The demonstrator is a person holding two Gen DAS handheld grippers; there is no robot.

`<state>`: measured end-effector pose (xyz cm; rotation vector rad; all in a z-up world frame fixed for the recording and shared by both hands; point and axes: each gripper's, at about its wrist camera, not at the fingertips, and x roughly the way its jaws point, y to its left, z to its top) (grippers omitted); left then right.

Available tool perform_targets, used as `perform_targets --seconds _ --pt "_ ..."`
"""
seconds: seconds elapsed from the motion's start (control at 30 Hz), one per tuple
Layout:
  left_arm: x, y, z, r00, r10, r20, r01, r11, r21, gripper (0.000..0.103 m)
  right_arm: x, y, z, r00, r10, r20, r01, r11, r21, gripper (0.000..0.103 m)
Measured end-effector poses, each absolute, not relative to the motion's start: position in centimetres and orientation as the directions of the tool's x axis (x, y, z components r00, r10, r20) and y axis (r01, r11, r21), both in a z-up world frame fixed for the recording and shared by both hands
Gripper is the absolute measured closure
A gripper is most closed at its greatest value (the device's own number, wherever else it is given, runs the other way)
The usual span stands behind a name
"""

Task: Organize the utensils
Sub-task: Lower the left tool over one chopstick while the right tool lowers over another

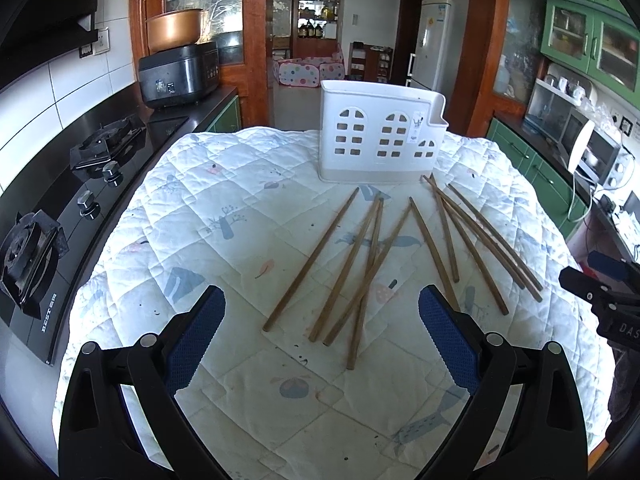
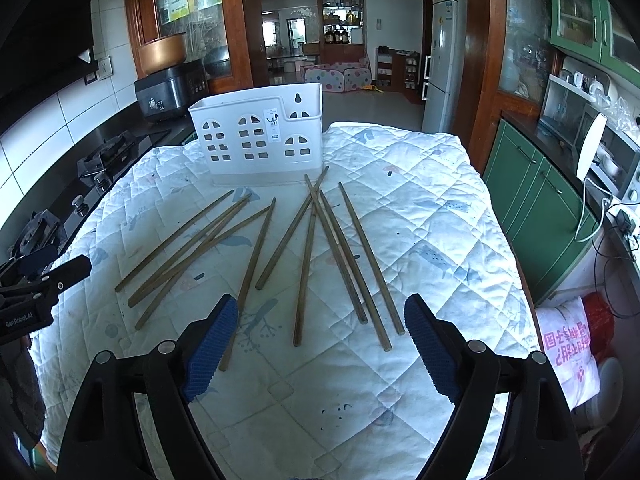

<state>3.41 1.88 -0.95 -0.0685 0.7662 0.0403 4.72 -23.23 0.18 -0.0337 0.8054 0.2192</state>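
Note:
Several brown wooden chopsticks (image 1: 376, 264) lie loose and fanned out on a white quilted cloth (image 1: 224, 200), in front of a white plastic utensil holder (image 1: 380, 132) with window-shaped holes. The holder stands upright and looks empty. My left gripper (image 1: 320, 300) is open and empty, just above the near ends of the left chopsticks. In the right wrist view the chopsticks (image 2: 308, 256) and holder (image 2: 260, 136) show again. My right gripper (image 2: 320, 312) is open and empty over the near ends of the right chopsticks.
A black gas stove (image 1: 60, 216) runs along the left of the cloth, with a black rice cooker (image 1: 176, 76) behind it. Green cabinets (image 2: 536, 208) and a toaster oven (image 1: 596, 152) stand on the right. The other gripper shows at the right edge (image 1: 600, 292) and at the left edge (image 2: 36, 284).

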Motion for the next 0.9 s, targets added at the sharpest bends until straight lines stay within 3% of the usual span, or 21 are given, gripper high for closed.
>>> perform_targets --seconds 0.9 --pt "8.0 3.6 -3.4 0.671 0.034 -0.741 -0.064 0.998 -0.012 0.008 9.2 -24.4 -2.1 0.644 0.147 -0.751 -0.209 0.978 0.012 0.025"
